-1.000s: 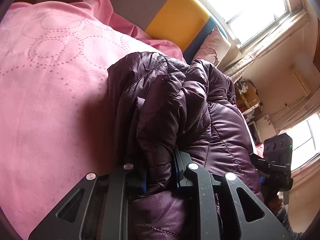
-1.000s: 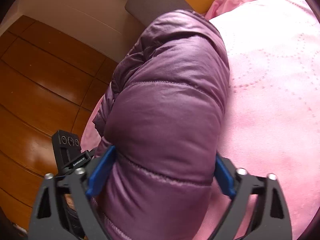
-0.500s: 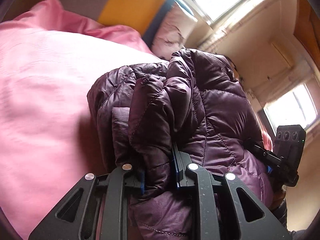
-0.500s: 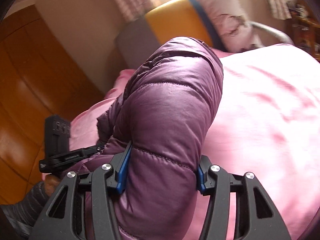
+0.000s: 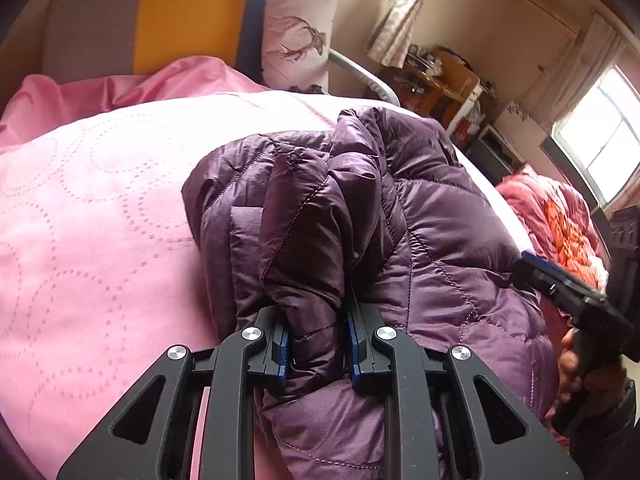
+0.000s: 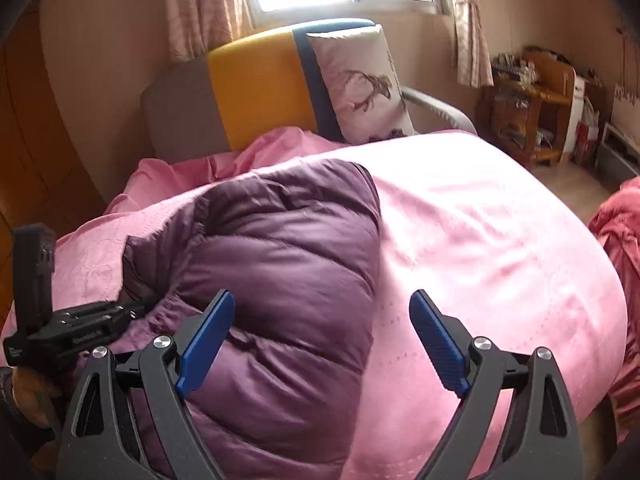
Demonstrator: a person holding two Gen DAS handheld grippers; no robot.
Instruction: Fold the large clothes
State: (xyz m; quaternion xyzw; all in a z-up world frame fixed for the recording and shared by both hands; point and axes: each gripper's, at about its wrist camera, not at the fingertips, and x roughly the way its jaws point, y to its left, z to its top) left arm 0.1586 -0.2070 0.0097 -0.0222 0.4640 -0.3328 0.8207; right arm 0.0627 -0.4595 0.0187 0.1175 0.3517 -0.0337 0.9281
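A purple quilted puffer jacket lies bunched and folded on a pink bedspread. My left gripper is shut on a thick fold of the jacket at its near edge. In the right wrist view the jacket lies flat on the bedspread. My right gripper is open, its blue pads wide apart, over the jacket's near right edge and holding nothing. The right gripper also shows at the right of the left wrist view, and the left gripper at the left of the right wrist view.
A grey, yellow and blue headboard and a deer-print pillow stand at the bed's far end. A wooden shelf unit stands by the right wall. A red blanket lies beyond the bed's right edge. Wooden wardrobe at left.
My right gripper has opened and let go of the jacket. The jacket has come down from a raised hold and lies on the bedspread. My left gripper stays shut on its fold.
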